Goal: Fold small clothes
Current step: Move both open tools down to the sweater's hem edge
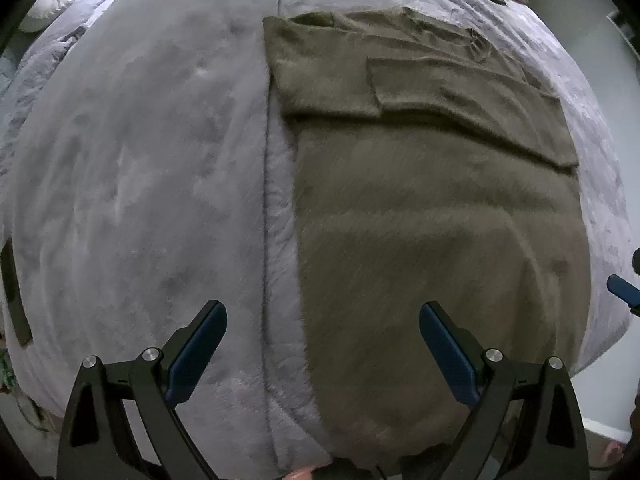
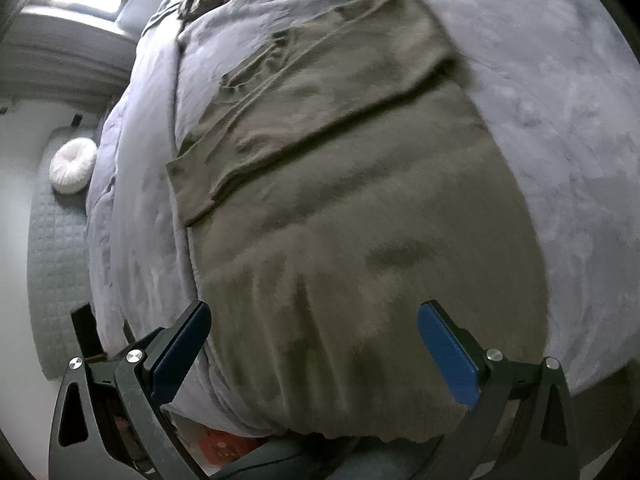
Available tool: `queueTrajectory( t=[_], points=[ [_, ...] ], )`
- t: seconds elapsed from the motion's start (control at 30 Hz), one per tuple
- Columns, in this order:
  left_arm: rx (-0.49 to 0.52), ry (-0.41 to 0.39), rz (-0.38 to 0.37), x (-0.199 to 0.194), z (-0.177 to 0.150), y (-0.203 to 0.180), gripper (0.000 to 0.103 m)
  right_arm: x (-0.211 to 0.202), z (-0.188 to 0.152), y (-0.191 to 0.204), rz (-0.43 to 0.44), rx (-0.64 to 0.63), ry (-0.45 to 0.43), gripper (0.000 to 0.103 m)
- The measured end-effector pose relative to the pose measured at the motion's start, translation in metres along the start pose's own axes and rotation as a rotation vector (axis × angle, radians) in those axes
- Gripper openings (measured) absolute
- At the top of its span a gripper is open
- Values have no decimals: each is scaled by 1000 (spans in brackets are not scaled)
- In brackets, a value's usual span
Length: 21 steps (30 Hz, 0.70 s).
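While both of my claws hang spread wide and empty above the bed, I judge that the next fold starts at the near hem. My left gripper straddles the left edge of the olive-green fuzzy knit top, one pad over cloth, the other over the pale lilac plush blanket. My right gripper hovers over the lower body of the top, near its ragged bottom hem, which overhangs the mattress edge. To do this well I would take the two hem corners evenly, pinching cloth only and not the blanket pile beneath. Farther off, a sleeve lies folded across the chest, and I would bring the hem up to meet it squarely. Beyond, a white round cushion sits on the floor.
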<state>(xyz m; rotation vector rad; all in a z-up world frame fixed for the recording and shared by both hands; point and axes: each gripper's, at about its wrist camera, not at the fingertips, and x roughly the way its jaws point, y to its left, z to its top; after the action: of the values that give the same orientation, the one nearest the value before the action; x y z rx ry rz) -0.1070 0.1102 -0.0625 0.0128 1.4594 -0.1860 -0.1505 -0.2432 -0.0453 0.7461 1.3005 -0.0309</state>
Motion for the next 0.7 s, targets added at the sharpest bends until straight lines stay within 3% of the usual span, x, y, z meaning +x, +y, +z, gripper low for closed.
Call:
queueTrajectory(
  t=[0.13,0.23,0.53,0.7],
  points=[
    [19,34,-23,6,-16,12,97,3,-12,-21,21,75,41,103],
    [28,71,-84,10,-31,20,97,7,-18,-39,31,124,77,103],
    [1,152,-245,33,-79,11,97,13,-26,-93,-58,104,160,103],
    [-4,171,-245,52,-93,-9,97,7,-37,-136,-93,111,165,103]
  ],
)
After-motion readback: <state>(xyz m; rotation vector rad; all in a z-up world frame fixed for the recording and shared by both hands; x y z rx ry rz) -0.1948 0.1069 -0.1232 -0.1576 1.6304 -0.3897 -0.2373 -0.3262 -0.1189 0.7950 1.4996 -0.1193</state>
